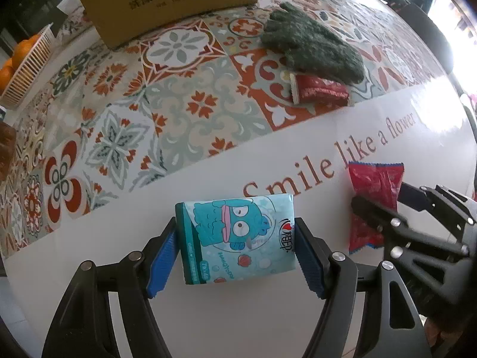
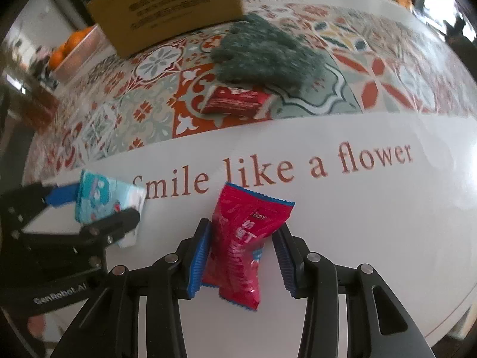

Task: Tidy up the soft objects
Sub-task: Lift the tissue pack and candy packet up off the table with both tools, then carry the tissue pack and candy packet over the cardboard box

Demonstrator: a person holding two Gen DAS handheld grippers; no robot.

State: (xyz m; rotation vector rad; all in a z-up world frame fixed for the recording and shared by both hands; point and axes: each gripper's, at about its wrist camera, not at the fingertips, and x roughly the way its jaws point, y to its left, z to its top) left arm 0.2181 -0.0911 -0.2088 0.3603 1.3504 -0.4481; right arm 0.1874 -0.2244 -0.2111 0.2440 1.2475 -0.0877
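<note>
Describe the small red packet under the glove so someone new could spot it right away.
Find the cardboard box on the patterned tablecloth; the green glove lies beside it. The small red packet pokes from under the glove's cuff, unlike the brighter red snack bag, which is in a gripper.

The white table mat [image 2: 342, 208] carries the line "Smile like a flower" in reddish-brown serif letters, readable in both views. The black body of the left gripper [image 2: 98, 208], seen from the right wrist camera, is marked "GenRobot.AI" in white. The blue tissue pack [image 1: 238, 238] shows a cartoon fish with small lettering beside it, seemingly "HANGYODON", and a Chinese brand mark with a heart at its right edge. The cardboard box [image 1: 167, 0] bears several lines of dark Chinese print, too distorted to read. The red snack packet [image 2: 244, 247] has white Chinese characters, blurred.
</note>
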